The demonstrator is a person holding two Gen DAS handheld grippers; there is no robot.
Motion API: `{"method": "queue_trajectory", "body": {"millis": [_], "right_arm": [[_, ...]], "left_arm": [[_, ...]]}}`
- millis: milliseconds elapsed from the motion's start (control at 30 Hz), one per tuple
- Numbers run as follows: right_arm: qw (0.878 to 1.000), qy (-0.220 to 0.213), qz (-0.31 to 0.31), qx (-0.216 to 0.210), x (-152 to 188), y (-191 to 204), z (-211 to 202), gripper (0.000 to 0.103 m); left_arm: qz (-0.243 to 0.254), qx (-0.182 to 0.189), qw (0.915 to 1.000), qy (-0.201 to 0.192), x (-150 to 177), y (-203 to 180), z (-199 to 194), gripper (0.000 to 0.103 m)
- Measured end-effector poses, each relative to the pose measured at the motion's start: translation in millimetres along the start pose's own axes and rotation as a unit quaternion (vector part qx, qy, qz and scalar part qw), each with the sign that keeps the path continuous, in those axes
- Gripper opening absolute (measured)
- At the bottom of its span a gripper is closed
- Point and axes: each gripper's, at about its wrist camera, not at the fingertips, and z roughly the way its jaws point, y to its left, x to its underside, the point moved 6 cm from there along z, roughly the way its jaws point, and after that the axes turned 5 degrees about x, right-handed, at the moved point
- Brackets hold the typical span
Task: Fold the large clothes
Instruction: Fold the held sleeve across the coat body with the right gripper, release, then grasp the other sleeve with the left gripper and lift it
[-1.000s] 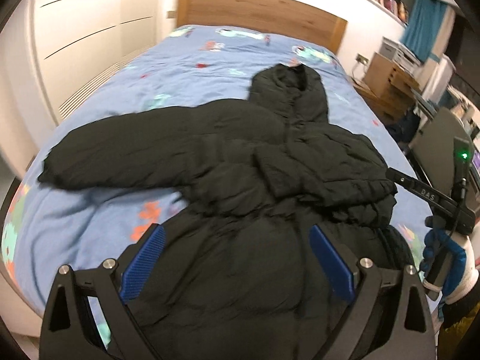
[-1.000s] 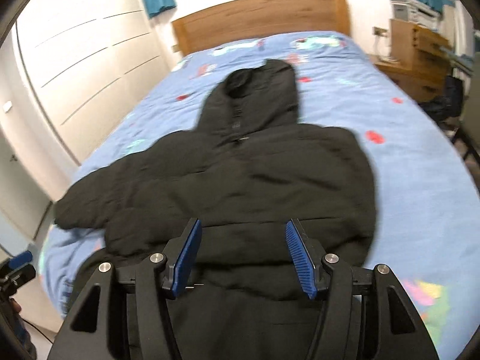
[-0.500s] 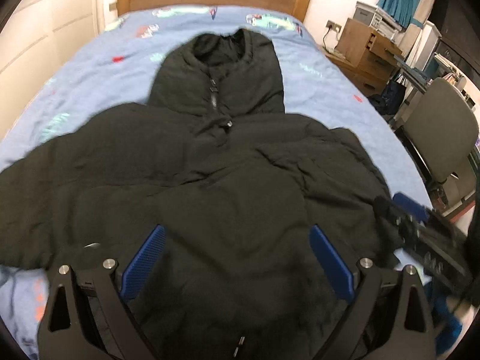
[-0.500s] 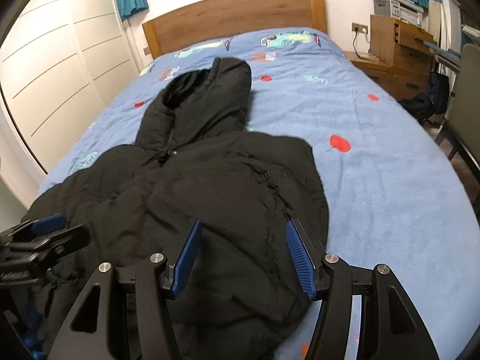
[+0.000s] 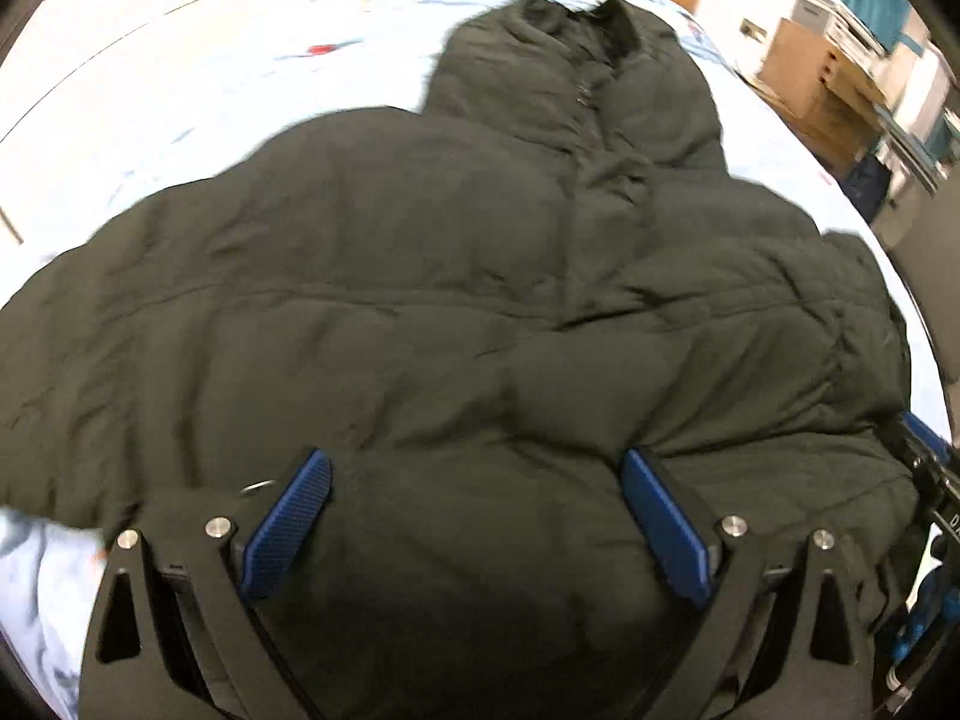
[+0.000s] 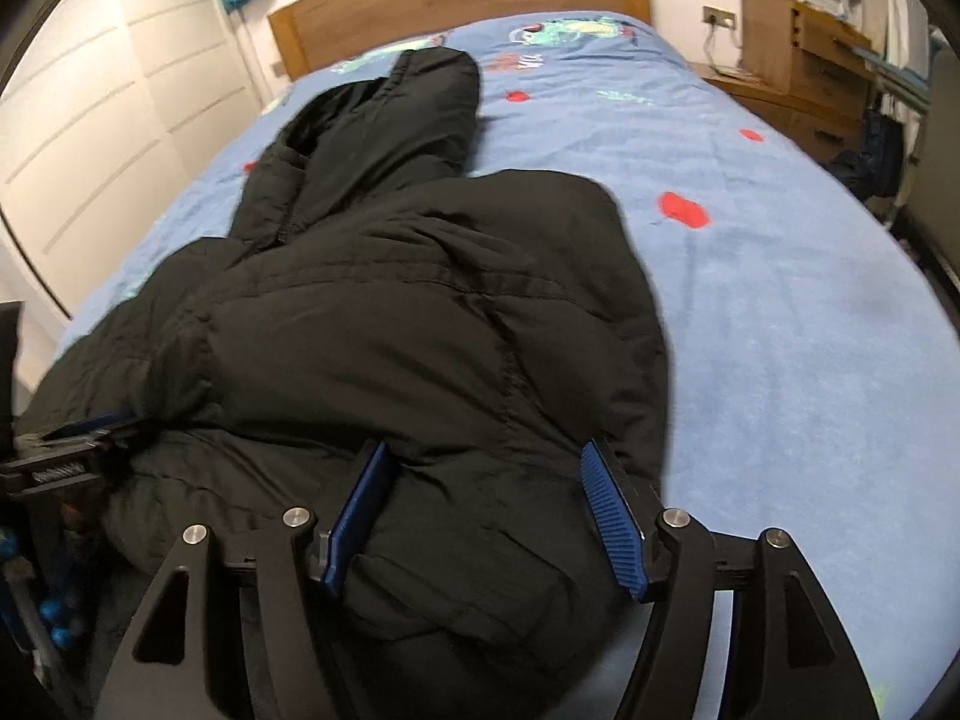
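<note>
A black puffer jacket [image 6: 384,324] lies spread on the bed [image 6: 780,276], its hood [image 6: 414,114] pointing toward the far wooden headboard [image 6: 456,6] and its hem toward the near edge. In the right wrist view the jacket's right side is folded in over the body, so its right edge runs as a straight bulky line with bare blue bedcover beside it. In the left wrist view the jacket [image 5: 420,300] fills most of the frame, with one sleeve stretching out to the left over the cover; this view is blurred.

The left gripper [image 5: 474,516] sits low over the jacket's near part, its blue pads [image 5: 288,528] wide apart with padded fabric bulging between them and nothing pinched. The right gripper [image 6: 486,510] is also spread wide, its pads [image 6: 612,516] straddling the near hem area; whether they touch the fabric I cannot tell. Each gripper shows at the edge of the other's view, close beside the jacket.

A white wardrobe [image 6: 102,120] stands at the left of the bed, and a wooden bedside cabinet [image 6: 804,66] at the far right.
</note>
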Motion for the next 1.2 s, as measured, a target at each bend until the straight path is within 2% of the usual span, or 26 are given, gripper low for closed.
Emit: {"method": "queue_trajectory", "body": {"millis": [67,200,267,367,467,633,867,1033,1100,1200], "right_arm": [[1.000,-0.009,-0.001,0.022,-2.0,0.2,-13.1,0.065],[0.999,-0.034,-0.005,0.000,-5.0,17.7,-36.2,0.065],[0.999,-0.033,-0.016,-0.012,-1.2,31.3,-40.3,0.066],[0.999,-0.010,-0.029,-0.019,12.6,42.3,-30.5,0.070],[1.000,0.012,-0.025,-0.005,22.4,34.4,-28.7,0.070],[1.000,-0.004,-0.001,0.008,21.8,17.1,-70.6,0.070],[0.998,-0.060,0.012,-0.009,29.2,21.7,-160.6,0.070],[0.996,-0.087,0.014,-0.030,49.5,36.0,-210.7,0.070],[0.995,-0.095,0.011,-0.034,55.4,39.5,-224.6,0.070],[0.994,-0.105,0.010,-0.035,61.9,40.6,-240.8,0.071]], "left_arm": [[-0.006,0.001,0.9998,-0.019,-0.4,2.4,-16.1,0.098],[0.005,0.031,0.9990,-0.034,-1.8,-17.9,-31.6,0.098],[0.021,0.030,0.9991,-0.020,0.9,-32.6,-22.3,0.098],[0.043,0.009,0.9980,0.045,16.2,-38.4,8.4,0.098],[0.045,0.001,0.9984,0.036,16.3,-35.2,-6.0,0.098],[0.045,0.000,0.9989,-0.010,-0.7,-24.0,-70.3,0.098],[0.034,0.057,0.9941,-0.085,-12.5,-13.0,-191.2,0.098],[0.007,0.108,0.9835,-0.145,-14.9,0.8,-268.2,0.098],[0.003,0.106,0.9805,-0.166,-12.8,8.2,-290.5,0.098],[-0.001,0.083,0.9786,-0.188,-5.9,26.2,-308.4,0.098]]}}
